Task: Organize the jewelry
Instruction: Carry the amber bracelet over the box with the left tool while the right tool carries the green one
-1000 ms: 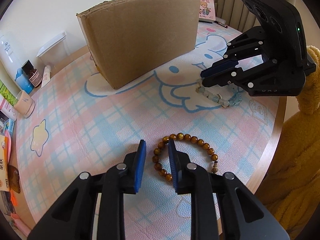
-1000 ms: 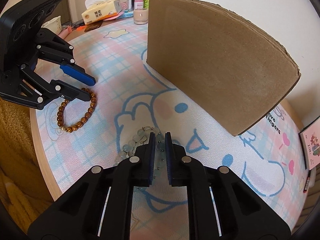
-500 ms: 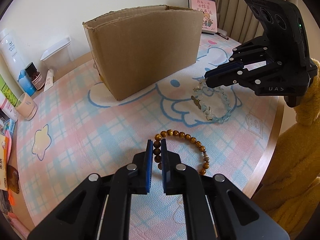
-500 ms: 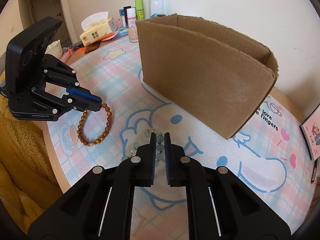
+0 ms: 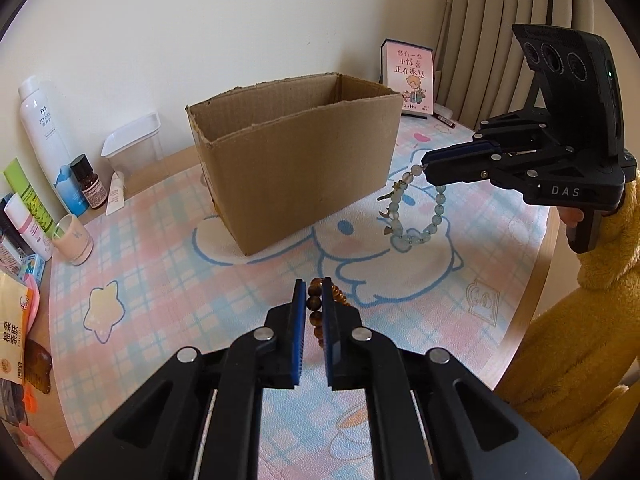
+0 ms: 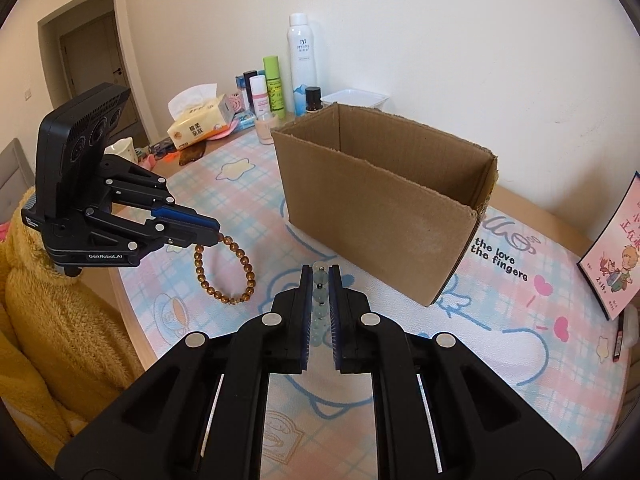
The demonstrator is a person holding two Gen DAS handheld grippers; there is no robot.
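Clearly both bracelets are off the table. The left gripper is clamped on the round-beaded amber-brown bracelet, whose loop hangs free below the pads at about 9 o'clock in the right wrist view, clear of the pastel plaid cartoon-print table mat. The right gripper is pinched on the pale green translucent bead bracelet with small metal charms, which dangles at about 3 o'clock in the left wrist view, just beside the near right corner of the open brown cardboard box. The box stands at 12 o'clock from both grippers, its flaps gone and its top edge ragged; what lies inside cannot be seen.

Judging by the task, the bracelets are meant for the box, and the risks lie in the carry. Each loop is held by only a bead or two between narrow pads, so a jolt or a slackened squeeze could let round beads roll out and drop onto the mat. The hanging loops swing low: if either gripper crosses the box wall without enough height, the loop could catch the ragged edge, and the green bracelet's charms look especially apt to snag. The grippers also sit near each other, so converging on the opening could knock them together.
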